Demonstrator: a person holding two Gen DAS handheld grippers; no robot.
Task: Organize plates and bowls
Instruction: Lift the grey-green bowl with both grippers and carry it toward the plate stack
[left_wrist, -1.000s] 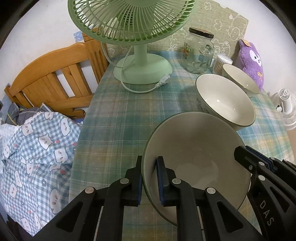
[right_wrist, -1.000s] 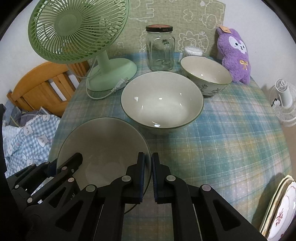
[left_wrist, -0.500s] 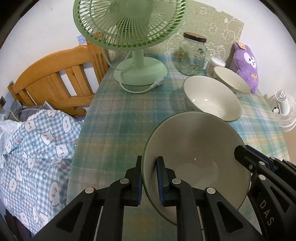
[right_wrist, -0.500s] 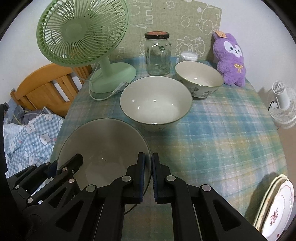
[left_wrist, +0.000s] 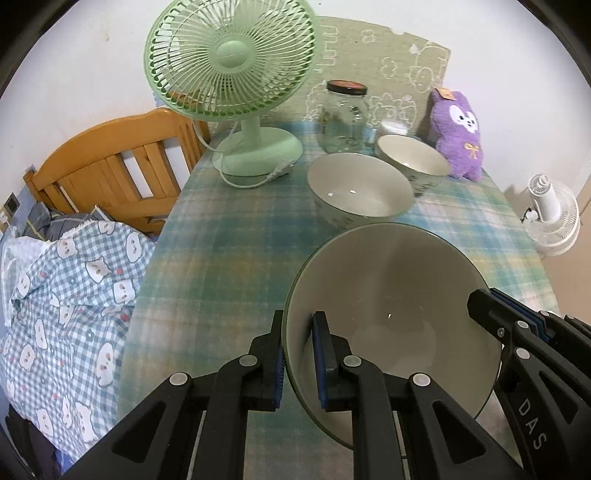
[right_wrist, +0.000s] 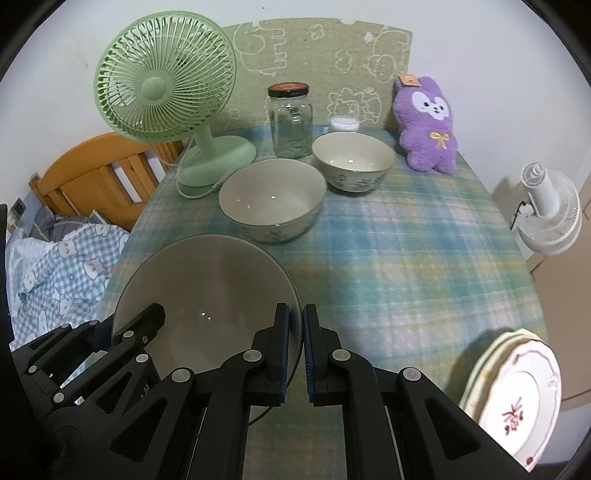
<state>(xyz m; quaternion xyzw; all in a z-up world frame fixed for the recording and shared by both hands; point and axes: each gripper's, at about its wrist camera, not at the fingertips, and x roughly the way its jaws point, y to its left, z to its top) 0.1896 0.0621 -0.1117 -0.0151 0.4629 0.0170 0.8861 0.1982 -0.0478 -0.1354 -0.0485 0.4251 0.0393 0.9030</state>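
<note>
Left wrist view: the left gripper pinched the near-left rim of a large pale round ceramic bowl held over the blue-green plaid tablecloth; beyond its fingers stood a medium cream bowl.

Right wrist view: the right gripper clamped the same bowl's right rim; white patterned plates lay stacked to its right.

Plain white wall behind, with a sage cartoon-print mat leaning on it. Orange wooden slatted bed frame sits left of the plaid-clothed tabletop, blue checked bear-print bedding piled beside.
</note>
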